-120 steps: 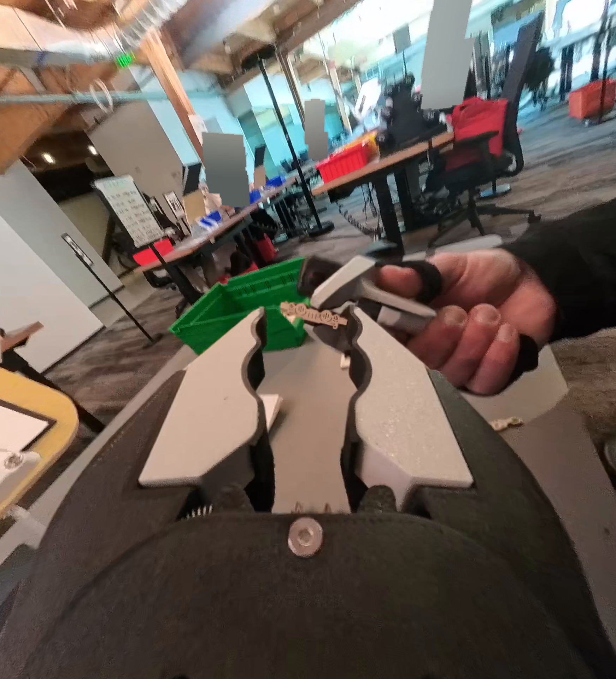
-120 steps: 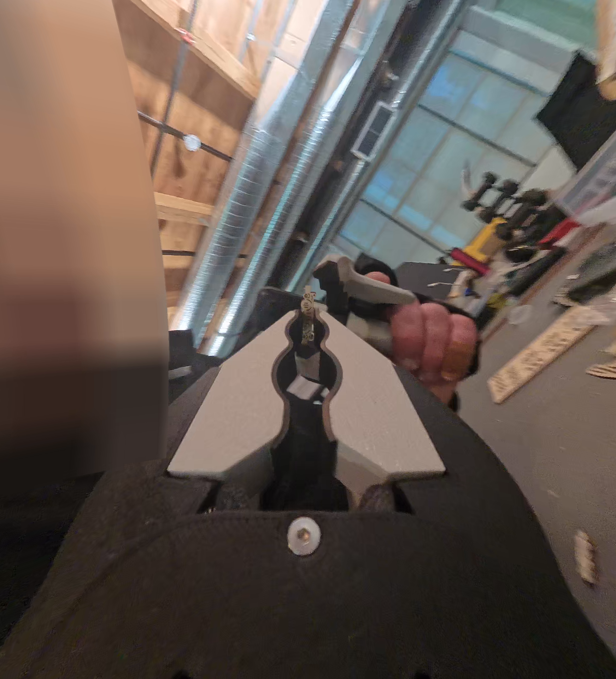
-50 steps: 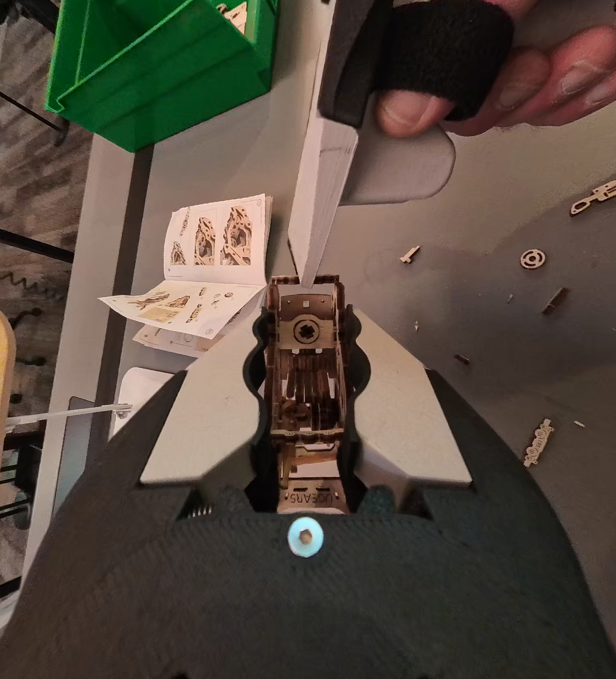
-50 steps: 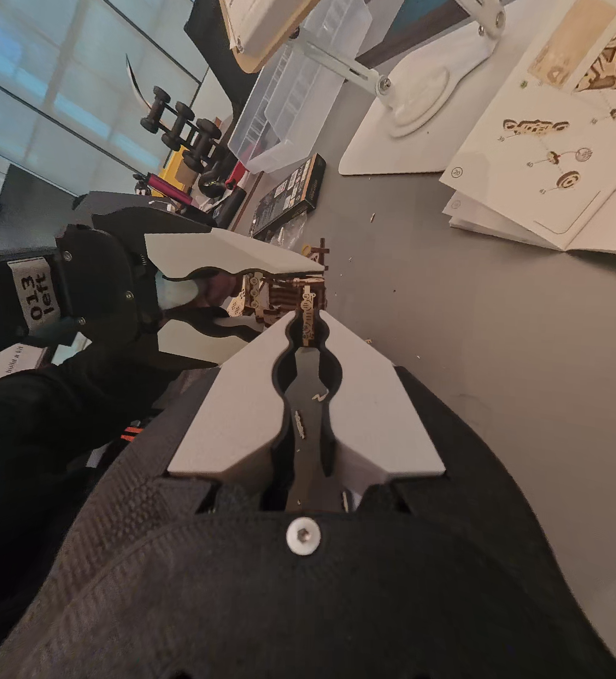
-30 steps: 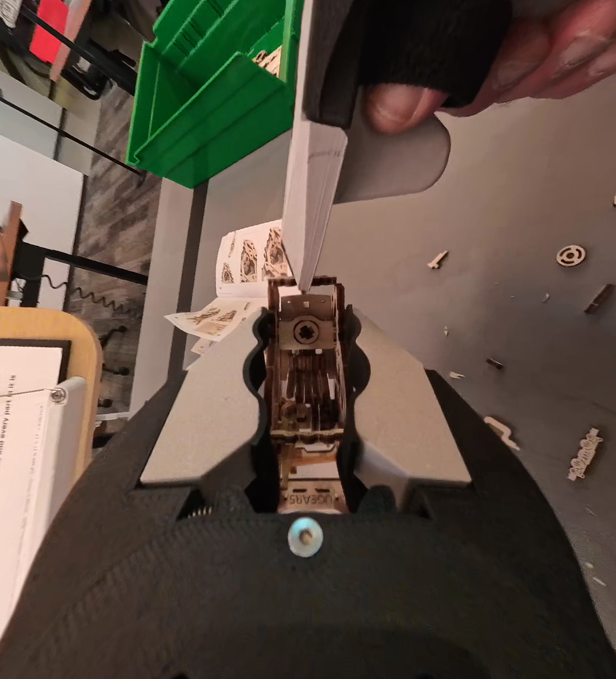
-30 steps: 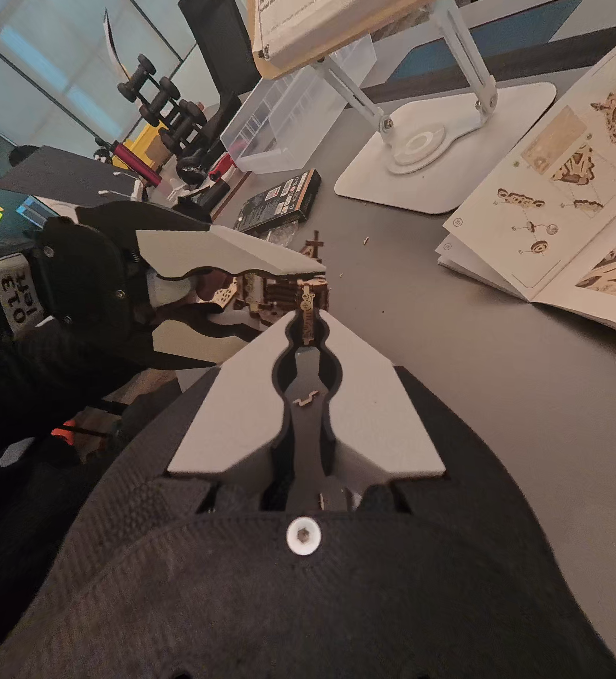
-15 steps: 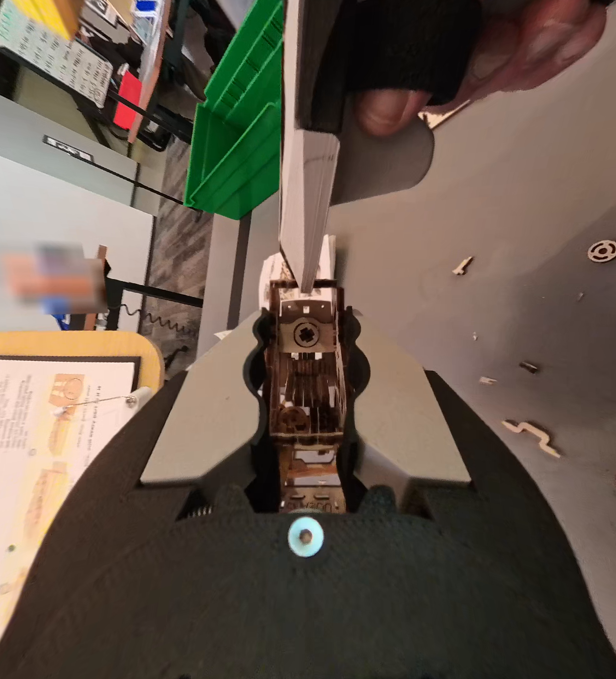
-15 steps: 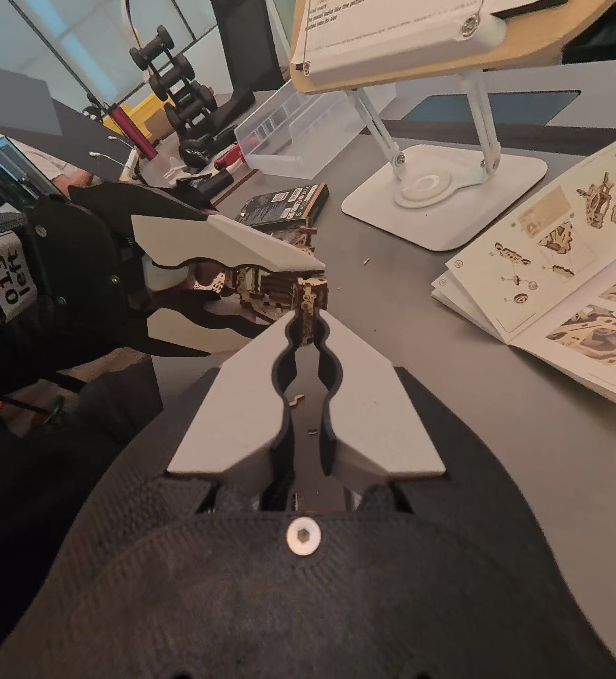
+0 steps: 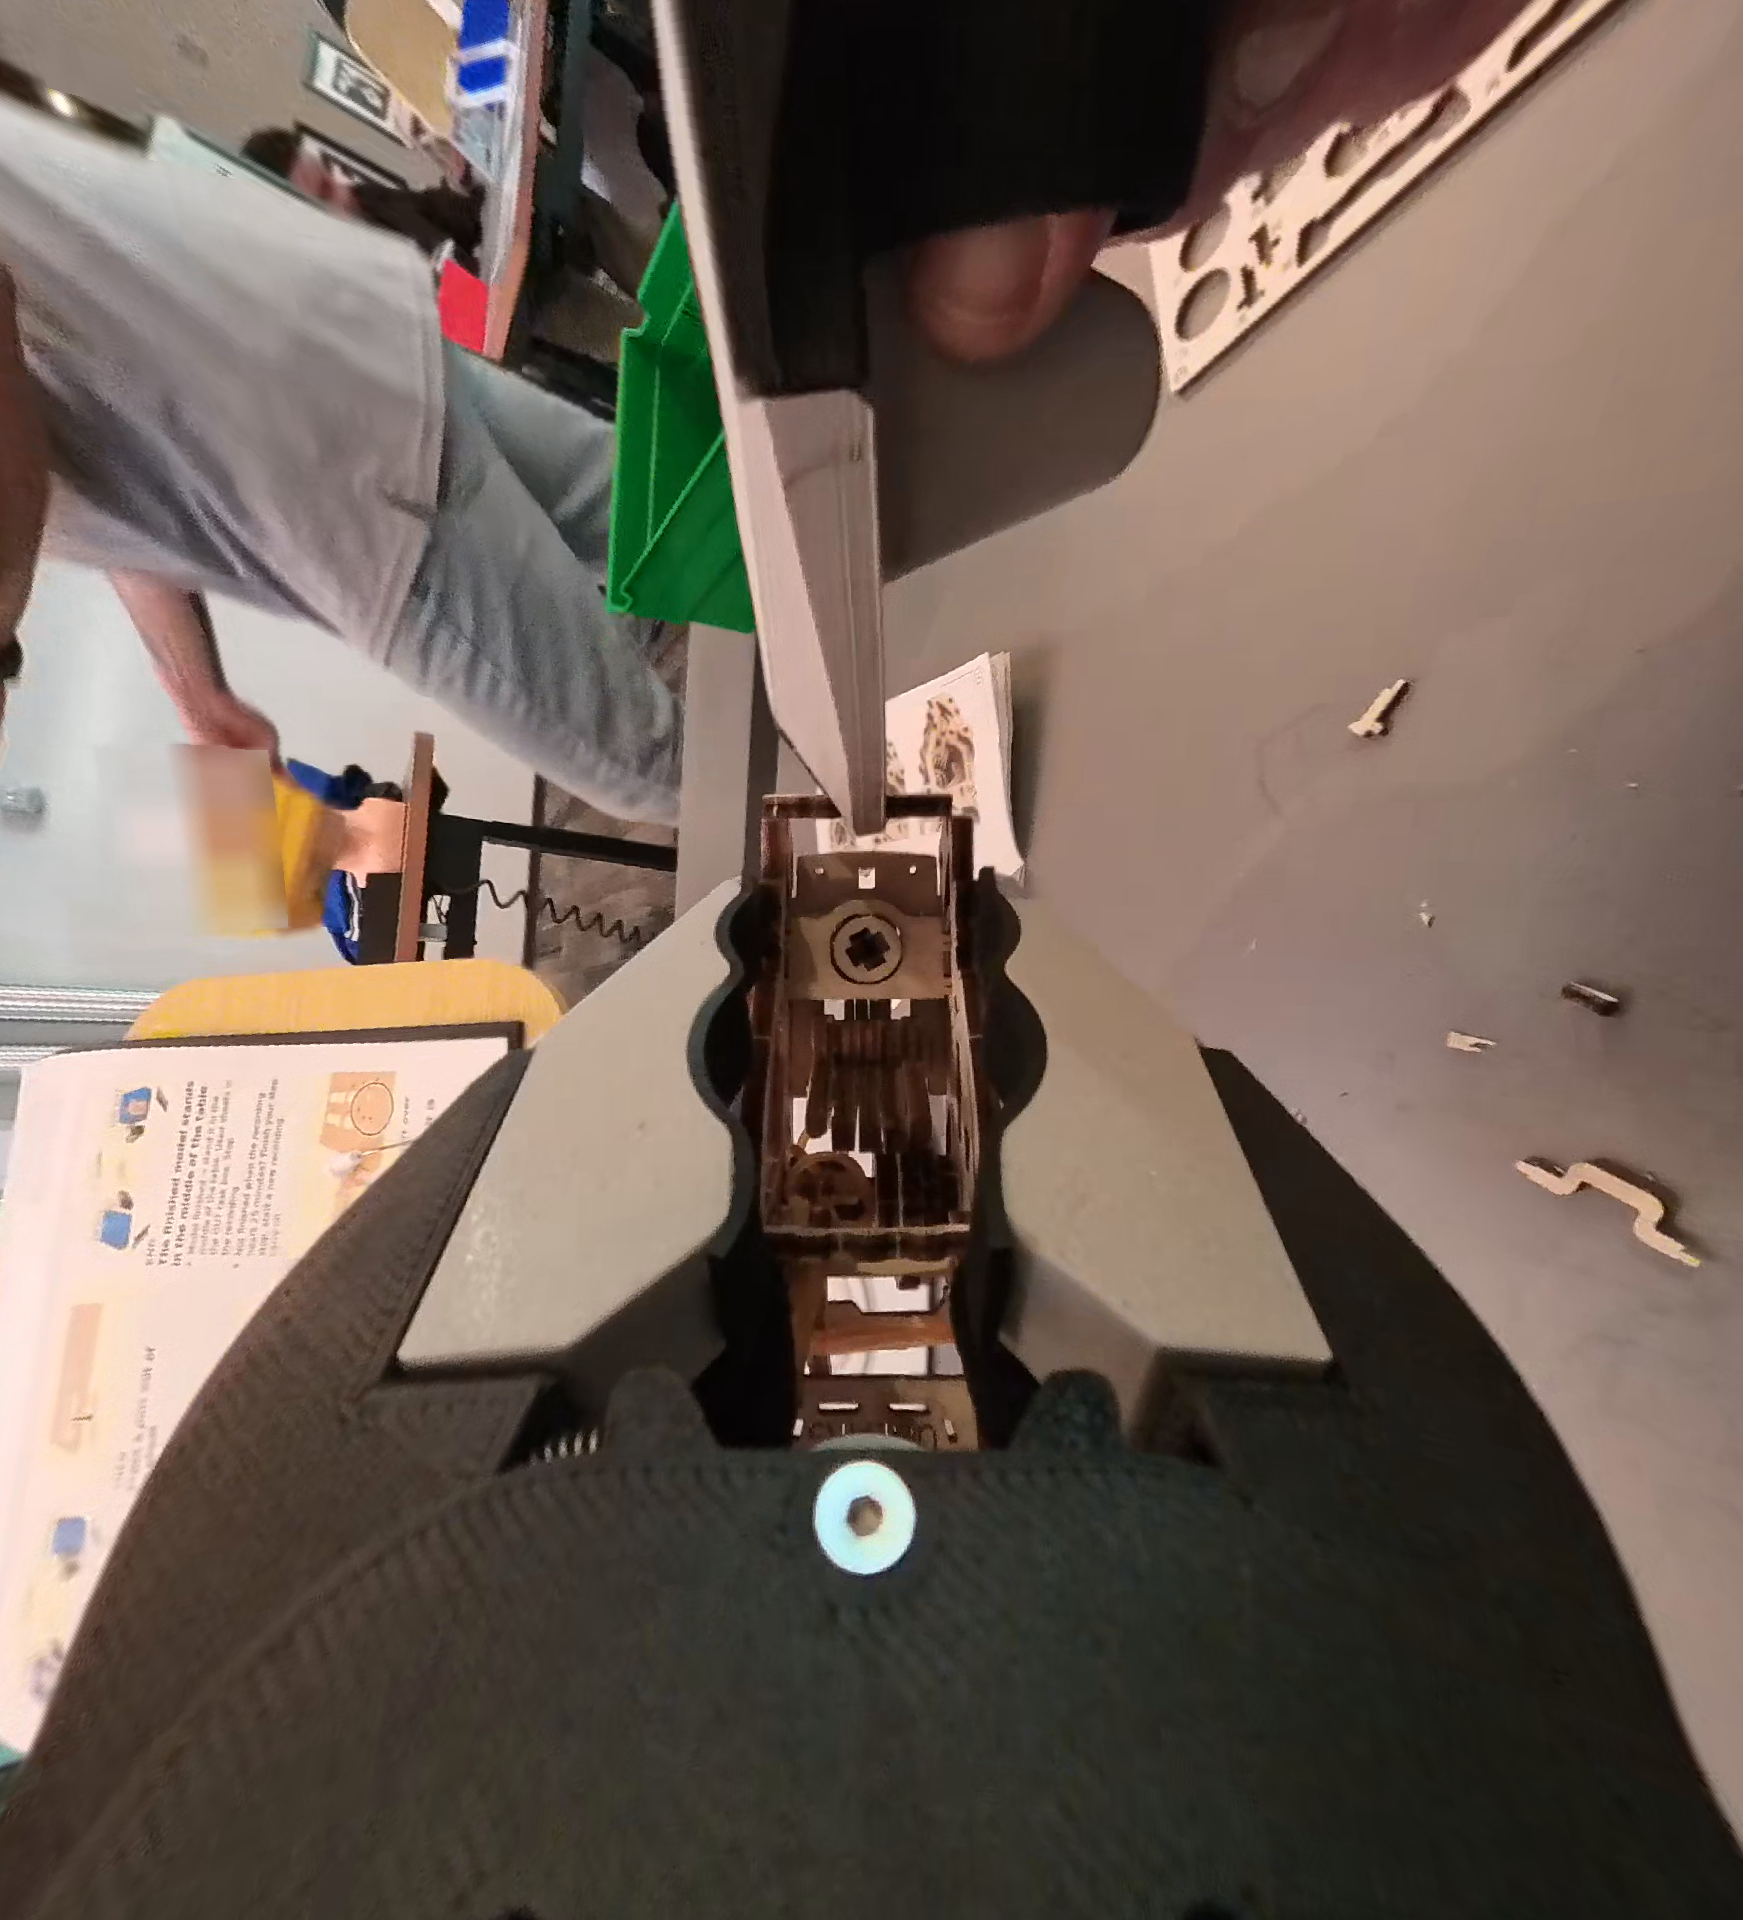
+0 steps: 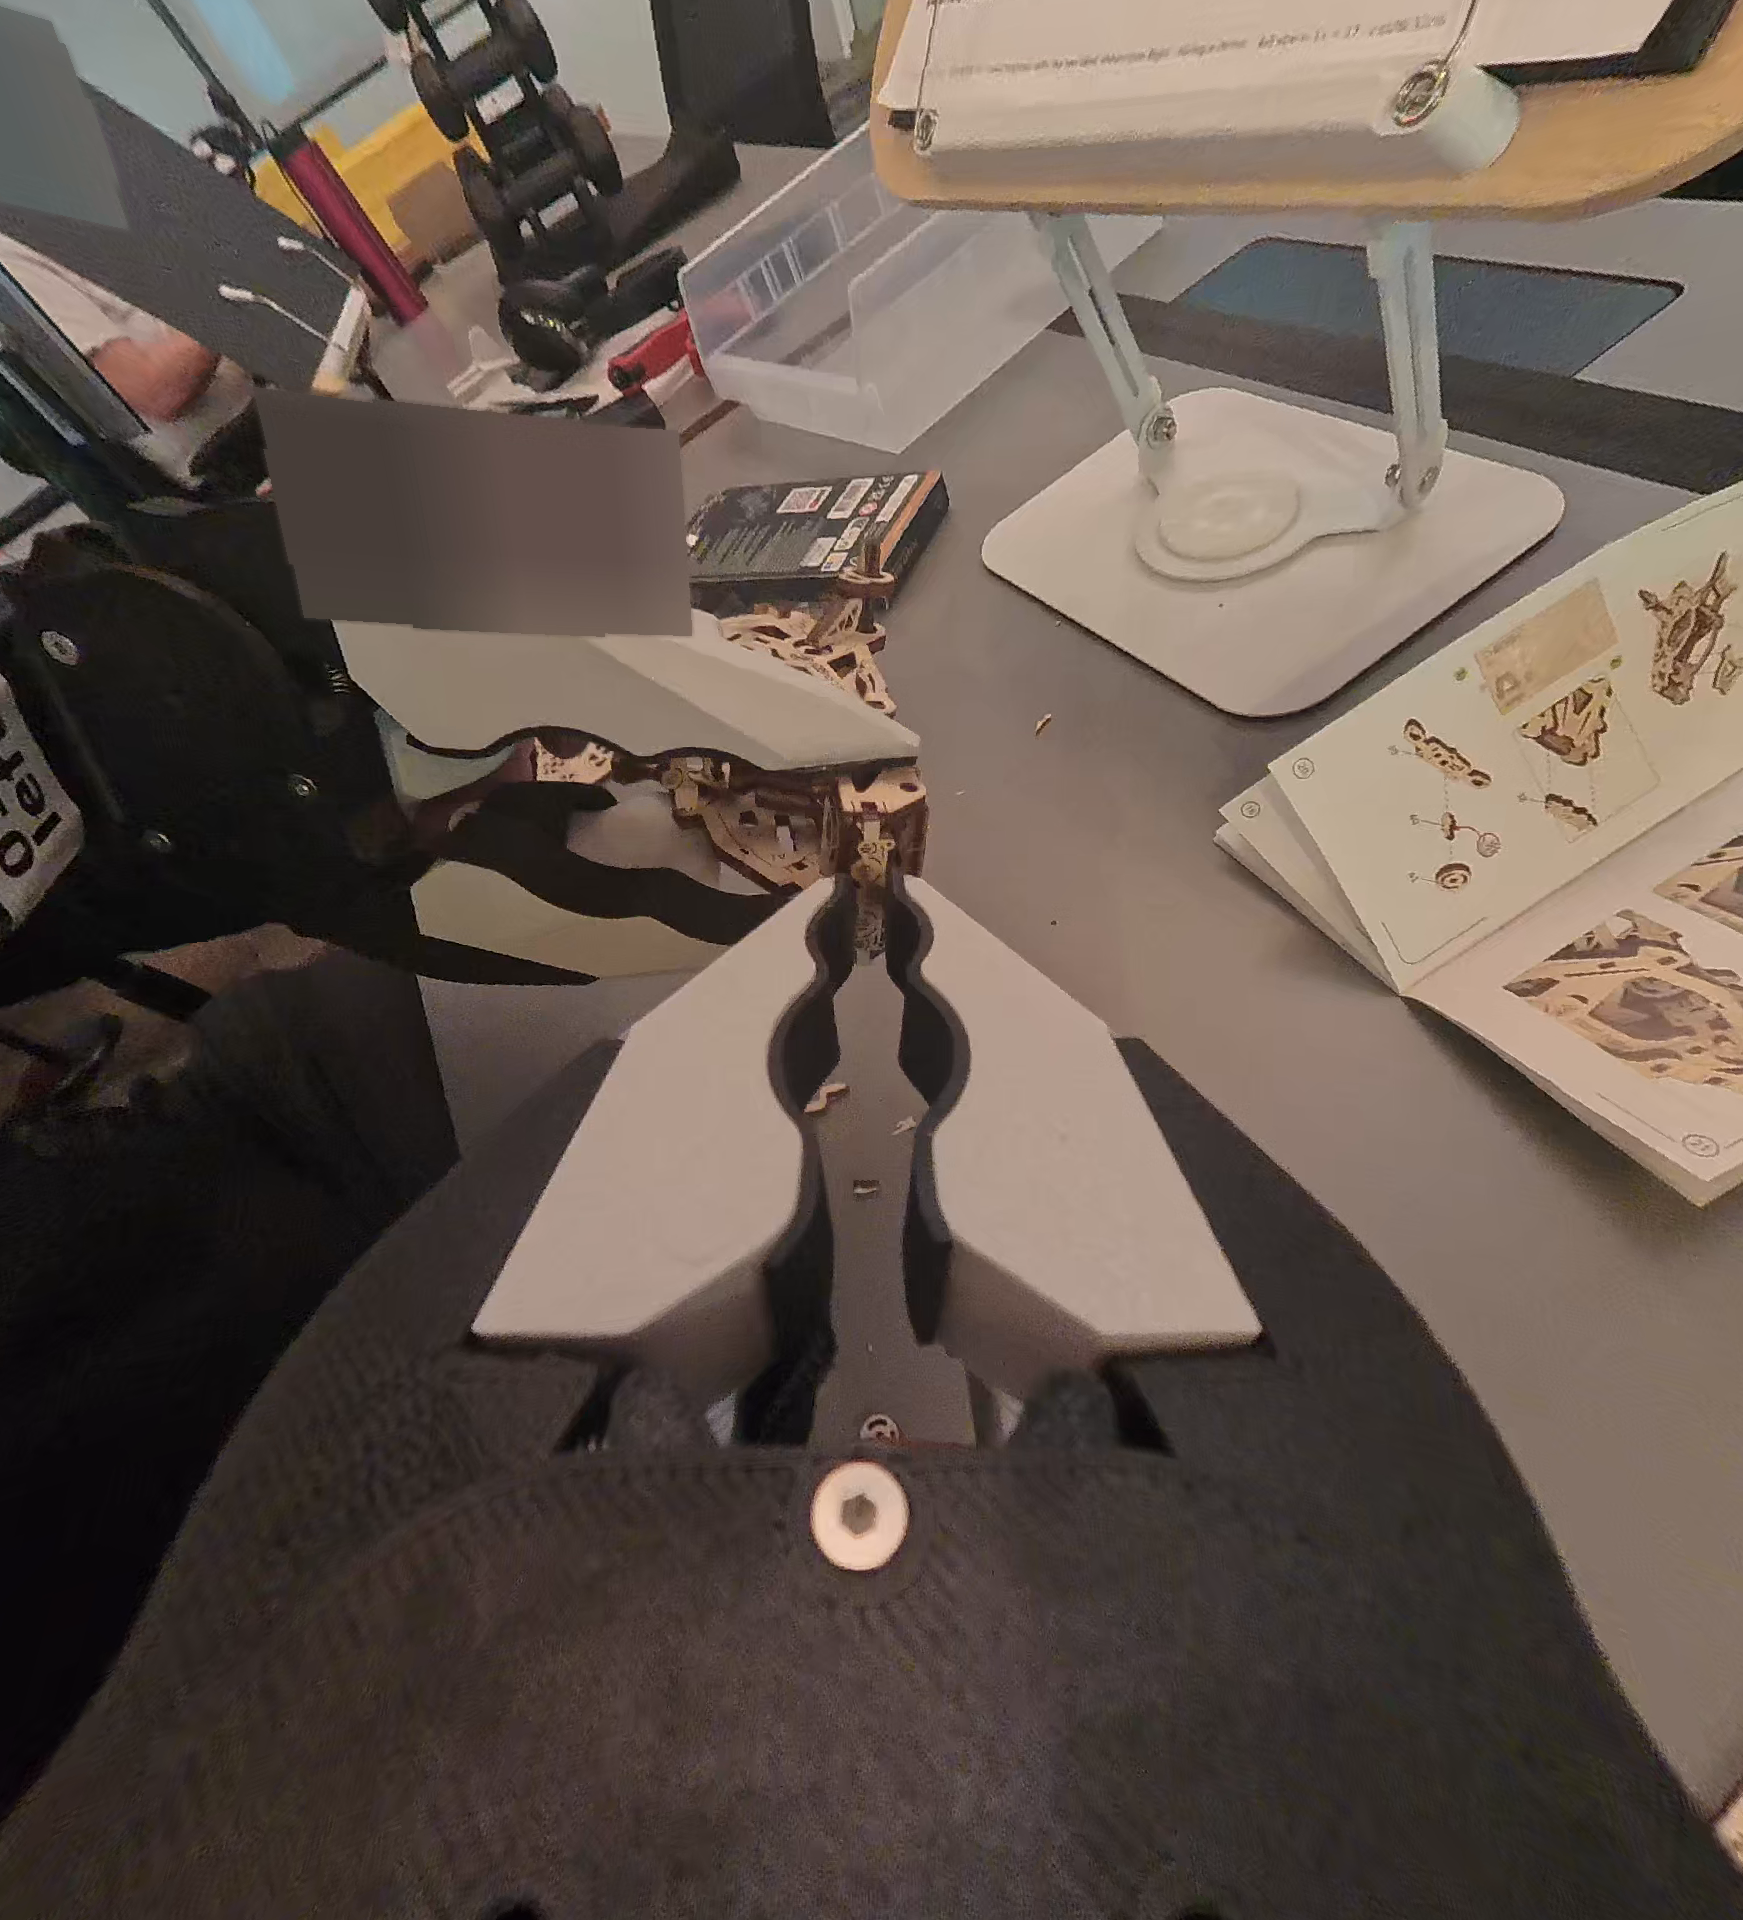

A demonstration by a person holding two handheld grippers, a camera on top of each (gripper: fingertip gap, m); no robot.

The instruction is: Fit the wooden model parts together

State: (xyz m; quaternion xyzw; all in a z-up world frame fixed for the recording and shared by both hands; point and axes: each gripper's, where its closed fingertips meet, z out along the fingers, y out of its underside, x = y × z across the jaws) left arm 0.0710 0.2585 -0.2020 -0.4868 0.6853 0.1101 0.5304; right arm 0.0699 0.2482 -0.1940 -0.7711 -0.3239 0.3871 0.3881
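Observation:
My left gripper point(image 9: 862, 883) is shut on the brown wooden model body point(image 9: 867, 1049), gripping its two sides, with gears showing inside it. My right gripper point(image 10: 869, 883) is shut on a small pale wooden strip point(image 10: 872, 868) and holds it against the front end of the model point(image 10: 742, 810). In the left wrist view the right gripper's fingers point(image 9: 825, 582) come down from the top onto the model's front edge, hiding the strip. In the right wrist view the left gripper point(image 10: 846, 821) reaches in from the left. Both are held above the grey table point(image 10: 1262, 1351).
An open instruction booklet point(image 10: 1532, 831), a white stand point(image 10: 1262, 520), a clear box point(image 10: 846, 312), a black box point(image 10: 825, 530) and another wooden assembly point(image 10: 815, 644) lie ahead. Loose wooden bits point(image 9: 1605, 1205), a part sheet point(image 9: 1314, 208), a green bin point(image 9: 669, 468). A person point(image 9: 223, 364) stands beyond the table. Left and right tips are no more than a few centimetres apart.
Four seconds ago my left gripper was open and empty; it has since held the model. Over the last second both grippers tilted together, the strip staying at the model's front.

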